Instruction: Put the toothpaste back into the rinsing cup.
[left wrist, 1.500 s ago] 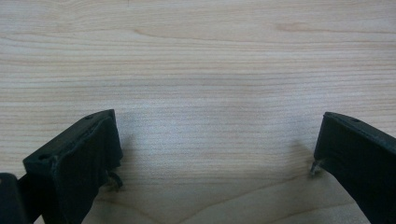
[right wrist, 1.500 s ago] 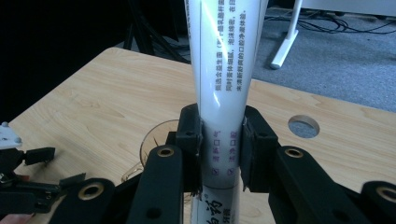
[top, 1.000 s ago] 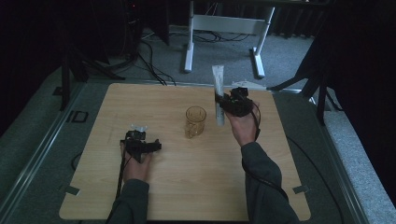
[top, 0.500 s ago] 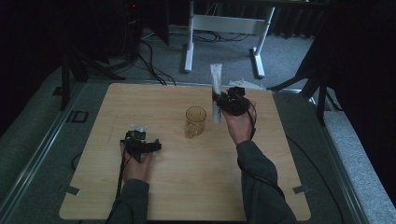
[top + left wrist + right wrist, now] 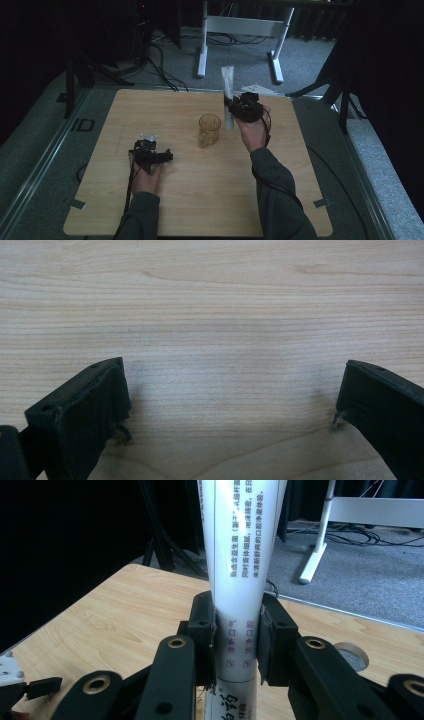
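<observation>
My right gripper (image 5: 234,107) is shut on a white printed tube (image 5: 227,95) and holds it upright just right of a clear glass cup (image 5: 209,130) standing mid-table. In the right gripper view the tube (image 5: 235,575) rises between the jaws of the gripper (image 5: 236,640), which pinch its lower part. My left gripper (image 5: 159,156) rests low on the wooden table (image 5: 165,110) at the near left. Its jaws stand wide apart over bare wood in the left gripper view (image 5: 230,405), with nothing between them.
A white desk frame (image 5: 240,30) and cables lie on the grey floor beyond the table's far edge. Dark stands flank the table on both sides. Bare wood surrounds the cup.
The right gripper has carried the upright tube slightly left, closer to the cup. The left gripper has stayed where it was.
</observation>
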Motion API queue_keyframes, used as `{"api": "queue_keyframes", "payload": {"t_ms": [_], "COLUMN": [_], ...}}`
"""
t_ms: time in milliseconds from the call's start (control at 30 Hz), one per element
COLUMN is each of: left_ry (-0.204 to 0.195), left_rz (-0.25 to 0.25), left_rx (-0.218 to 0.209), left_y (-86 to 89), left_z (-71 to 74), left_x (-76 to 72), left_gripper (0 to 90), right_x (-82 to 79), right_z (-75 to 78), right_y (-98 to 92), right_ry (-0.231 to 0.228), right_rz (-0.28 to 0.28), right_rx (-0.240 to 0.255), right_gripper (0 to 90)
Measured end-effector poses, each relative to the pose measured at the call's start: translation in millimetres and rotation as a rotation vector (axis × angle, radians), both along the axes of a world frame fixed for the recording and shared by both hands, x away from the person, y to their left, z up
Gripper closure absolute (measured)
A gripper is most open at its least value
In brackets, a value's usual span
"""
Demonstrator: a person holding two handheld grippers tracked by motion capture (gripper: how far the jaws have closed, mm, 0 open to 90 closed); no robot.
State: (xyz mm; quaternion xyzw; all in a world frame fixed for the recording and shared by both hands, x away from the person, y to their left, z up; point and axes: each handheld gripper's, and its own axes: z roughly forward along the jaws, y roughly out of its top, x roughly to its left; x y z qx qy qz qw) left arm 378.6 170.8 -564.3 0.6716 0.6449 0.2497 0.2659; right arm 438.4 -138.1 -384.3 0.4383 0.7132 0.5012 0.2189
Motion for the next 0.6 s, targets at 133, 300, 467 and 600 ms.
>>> {"api": "queue_keyframes", "payload": {"t_ms": [133,300,467,600], "left_ry": [0.0,0.0,0.0,0.0], "left_rz": [0.0,0.0,0.0,0.0], "left_rx": [0.0,0.0,0.0,0.0], "left_y": [0.0,0.0,0.0,0.0], "left_z": [0.0,0.0,0.0,0.0], "left_x": [0.0,0.0,0.0,0.0], "left_gripper": [0.0,0.0,0.0,0.0], "right_x": [2.0,5.1,7.4,9.5], "right_z": [-0.8,-1.1,-1.1,-1.2], "right_y": [2.0,4.6,7.1,8.3], "right_ry": [0.001,0.005,0.003,0.01], "right_rz": [-0.004,-0.007,-0.007,-0.001], "right_rx": [0.0,-0.003,-0.008,-0.007], "right_gripper": [72.5,72.5,72.4,72.3]}}
